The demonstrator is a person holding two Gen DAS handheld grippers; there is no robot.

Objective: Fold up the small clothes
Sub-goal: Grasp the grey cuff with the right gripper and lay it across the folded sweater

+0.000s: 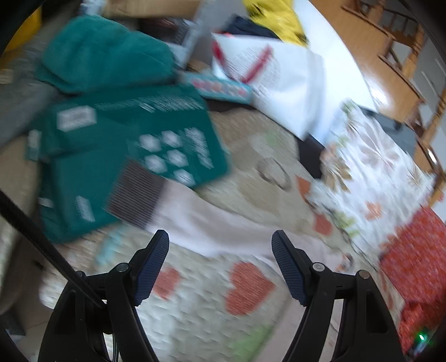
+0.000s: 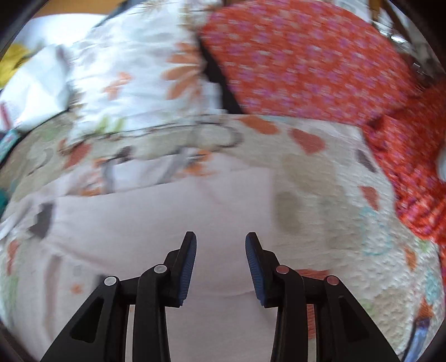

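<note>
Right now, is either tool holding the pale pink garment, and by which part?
Neither. The left tool and right tool are both open and empty above the pale pink garment.

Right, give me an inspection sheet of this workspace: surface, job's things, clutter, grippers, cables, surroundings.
Surface: cream quilted bedspread with red hearts; frames motion-blurred.
Job's things: pale pink cloth garment spread flat ahead of both grippers; folded dark green printed T-shirt beyond it on the left.
Clutter: rumpled dark green towel, white paper bag with red print, white floral pillow, red patterned fabric, yellow cloth.
Grippers: left gripper open, nothing between the pads; right gripper open above the pink garment, not gripping it.
Cables: black cord beside the left gripper.
Surroundings: wooden floor and wooden chairs.
</note>
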